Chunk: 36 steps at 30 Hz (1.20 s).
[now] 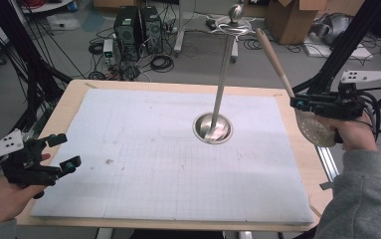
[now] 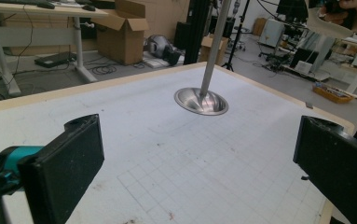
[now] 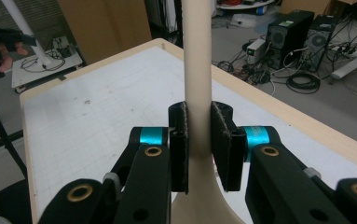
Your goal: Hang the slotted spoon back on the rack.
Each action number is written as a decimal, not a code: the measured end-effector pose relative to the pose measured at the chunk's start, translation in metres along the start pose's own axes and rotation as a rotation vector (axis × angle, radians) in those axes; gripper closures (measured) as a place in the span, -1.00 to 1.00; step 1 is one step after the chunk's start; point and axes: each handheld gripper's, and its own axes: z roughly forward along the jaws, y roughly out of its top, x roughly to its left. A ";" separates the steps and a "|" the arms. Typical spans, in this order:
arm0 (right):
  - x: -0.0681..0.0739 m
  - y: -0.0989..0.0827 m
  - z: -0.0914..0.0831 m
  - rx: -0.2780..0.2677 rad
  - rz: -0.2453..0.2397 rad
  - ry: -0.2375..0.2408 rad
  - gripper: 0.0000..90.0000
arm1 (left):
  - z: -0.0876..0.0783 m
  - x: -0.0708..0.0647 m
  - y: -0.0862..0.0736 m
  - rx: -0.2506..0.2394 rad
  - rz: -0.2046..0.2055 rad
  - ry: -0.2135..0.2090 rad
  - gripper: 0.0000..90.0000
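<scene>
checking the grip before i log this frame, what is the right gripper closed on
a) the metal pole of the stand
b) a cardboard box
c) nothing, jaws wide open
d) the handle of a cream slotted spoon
d: in the right gripper view the right gripper has both pads pressed on the handle of the slotted spoon, while the metal stand rises alone from the table.

The setting was a robotics or engineering laboratory. The work surface was a pale plywood table [image 1: 73, 107] topped with a white gridded foam mat [image 1: 143, 149], standing on a grey concrete floor among black aluminium frame struts [image 1: 349, 42]. Two black desktop computer towers [image 1: 138, 27] with loose black cables [image 1: 160, 62] and brown cardboard boxes [image 1: 290, 20] lay beyond it.
</scene>
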 end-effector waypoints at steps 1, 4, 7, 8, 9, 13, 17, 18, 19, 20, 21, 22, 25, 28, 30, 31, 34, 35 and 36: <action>0.000 0.000 0.001 -0.002 0.001 0.000 0.73 | 0.000 0.000 0.000 0.001 0.002 0.001 -0.95; 0.000 -0.001 0.002 -0.001 0.000 0.002 0.73 | -0.001 0.000 0.000 0.000 0.002 0.000 -0.95; 0.001 -0.001 0.004 0.004 0.002 0.003 0.73 | 0.000 0.000 0.000 0.000 0.001 0.000 -0.95; 0.001 -0.001 0.005 0.007 0.001 0.005 0.73 | 0.000 -0.001 0.000 0.002 0.003 -0.001 -0.95; 0.001 -0.002 0.006 0.011 -0.001 0.004 0.73 | 0.000 -0.001 0.001 0.002 0.004 0.000 -0.95; 0.002 -0.002 0.011 0.016 -0.007 0.008 0.73 | 0.000 -0.001 0.001 0.002 0.004 -0.001 -0.95; 0.002 -0.003 0.015 0.019 -0.003 0.005 0.73 | -0.001 -0.001 0.001 -0.003 0.002 0.000 -0.95; 0.001 -0.003 0.016 0.019 -0.006 0.008 0.73 | -0.001 0.000 0.001 -0.001 0.005 0.000 -0.95; 0.001 -0.004 0.017 0.020 -0.009 0.009 0.73 | -0.001 0.000 0.001 -0.002 0.005 0.000 -0.95; 0.001 -0.004 0.018 0.021 -0.004 0.010 0.73 | -0.002 0.000 0.001 -0.002 0.005 0.001 -0.95; 0.001 -0.004 0.019 0.021 -0.010 0.010 0.73 | -0.002 0.000 0.001 -0.002 0.005 0.001 -0.95; 0.002 -0.004 0.020 0.027 -0.002 0.012 0.73 | -0.002 0.000 0.001 -0.002 0.005 0.001 -0.95; 0.002 -0.003 0.023 0.035 -0.004 0.009 0.73 | -0.002 -0.001 0.002 -0.003 0.006 0.001 -0.95; 0.002 -0.003 0.026 0.039 -0.006 0.009 0.73 | -0.002 -0.001 0.002 -0.004 0.003 0.002 -0.95; 0.003 -0.003 0.028 0.045 -0.005 0.010 0.73 | -0.002 -0.001 0.002 -0.005 0.003 0.001 -0.95; 0.003 -0.003 0.029 0.046 -0.009 0.008 0.73 | -0.002 -0.001 0.002 -0.004 0.006 0.001 -0.95; 0.003 -0.003 0.032 0.055 -0.011 0.007 0.73 | -0.003 -0.001 0.002 -0.003 0.007 0.001 -0.95; 0.003 -0.003 0.033 0.057 -0.009 0.007 0.73 | -0.003 -0.001 0.002 -0.004 0.007 0.002 -0.95; 0.003 -0.003 0.034 0.058 -0.006 0.009 0.73 | -0.003 -0.001 0.002 -0.005 0.005 0.002 -0.95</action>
